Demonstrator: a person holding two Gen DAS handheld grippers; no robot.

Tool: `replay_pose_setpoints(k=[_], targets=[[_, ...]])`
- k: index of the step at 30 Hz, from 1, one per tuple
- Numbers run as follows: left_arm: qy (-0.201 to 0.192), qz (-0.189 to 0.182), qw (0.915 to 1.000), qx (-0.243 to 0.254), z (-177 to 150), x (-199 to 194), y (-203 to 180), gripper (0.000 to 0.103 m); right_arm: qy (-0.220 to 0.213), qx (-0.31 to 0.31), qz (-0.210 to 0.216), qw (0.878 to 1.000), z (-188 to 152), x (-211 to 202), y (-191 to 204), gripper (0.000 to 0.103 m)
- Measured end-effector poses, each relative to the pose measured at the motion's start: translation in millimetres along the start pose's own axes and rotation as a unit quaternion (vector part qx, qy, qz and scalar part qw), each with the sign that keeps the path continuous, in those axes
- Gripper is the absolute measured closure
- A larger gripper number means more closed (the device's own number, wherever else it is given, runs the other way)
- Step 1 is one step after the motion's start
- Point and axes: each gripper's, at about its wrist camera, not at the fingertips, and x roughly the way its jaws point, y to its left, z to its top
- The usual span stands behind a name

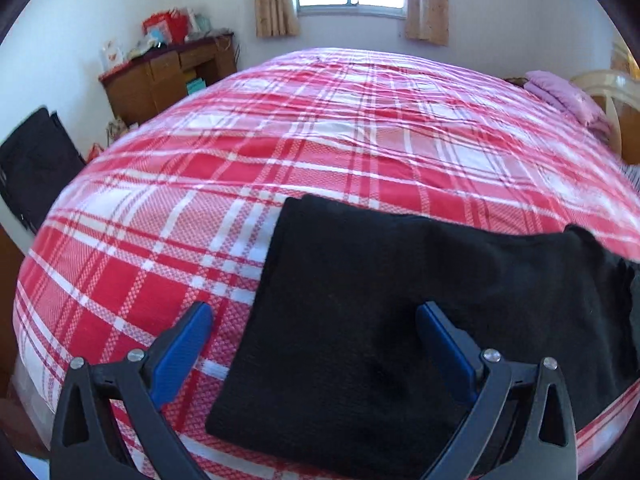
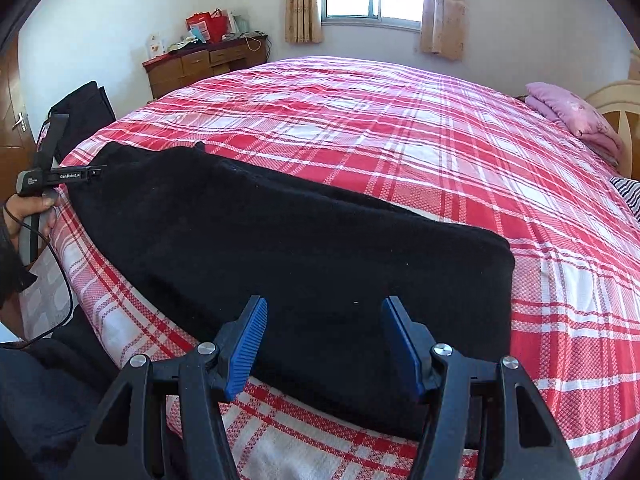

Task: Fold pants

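Lying flat on plaid bedspread (image 2: pixel 440 152): black pants (image 2: pixel 280 248), folded lengthwise.

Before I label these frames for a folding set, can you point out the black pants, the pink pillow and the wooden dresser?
black pants (image 2: pixel 304 248): right wrist view, middle of the folded cloth.
pink pillow (image 2: pixel 568 114): right wrist view, its top face.
wooden dresser (image 2: pixel 200 66): right wrist view, drawer front.

Left gripper (image 1: pixel 314 314): jaws wide apart, nothing clamped, angled downward.
Right gripper (image 2: pixel 324 308): jaws apart, unclamped, angled downward.
Left hand (image 2: pixel 30 212): wrapped round gripper handle.
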Motion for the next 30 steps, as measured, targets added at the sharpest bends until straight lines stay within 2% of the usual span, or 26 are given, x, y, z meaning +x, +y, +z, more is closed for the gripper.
replay_pose_setpoints(k=[5,7,9,12,16,17,20,21,23,30], targets=[[-0.006,-0.002,0.9999,0.011,-1,0,1,0.001,0.003,-0.007,-0.007,1.0,-4,5,2,0.042],[-0.008,-0.004,0.9998,0.02,-1,0,-3,0.007,0.002,-0.009,-0.009,1.0,-3,4,3,0.042],[-0.009,-0.005,0.9994,0.031,-1,-2,-9,0.019,0.001,-0.01,-0.011,1.0,-4,4,3,0.042],[-0.009,0.002,0.9992,0.039,-1,-3,-13,0.021,0.001,-0.012,-0.012,1.0,-5,4,3,0.042],[-0.008,-0.011,0.9994,0.032,0,-3,-9,0.026,-0.002,-0.014,-0.016,1.0,-5,3,4,0.041],[-0.008,-0.012,0.9993,0.034,0,-4,-10,0.031,-0.002,-0.015,-0.016,1.0,-5,3,4,0.041],[-0.002,-0.037,0.9985,0.04,1,-6,-15,0.06,-0.004,-0.017,-0.018,1.0,-6,3,5,0.041],[-0.001,-0.036,0.9984,0.044,1,-7,-18,0.065,-0.004,-0.017,-0.018,1.0,-6,3,5,0.041],[-0.002,-0.031,0.9977,0.06,1,-8,-26,0.068,-0.004,-0.018,-0.019,1.0,-6,3,5,0.041],[0.0,-0.047,0.9978,0.047,1,-11,-23,0.074,-0.006,-0.017,-0.019,1.0,-6,3,5,0.041]])
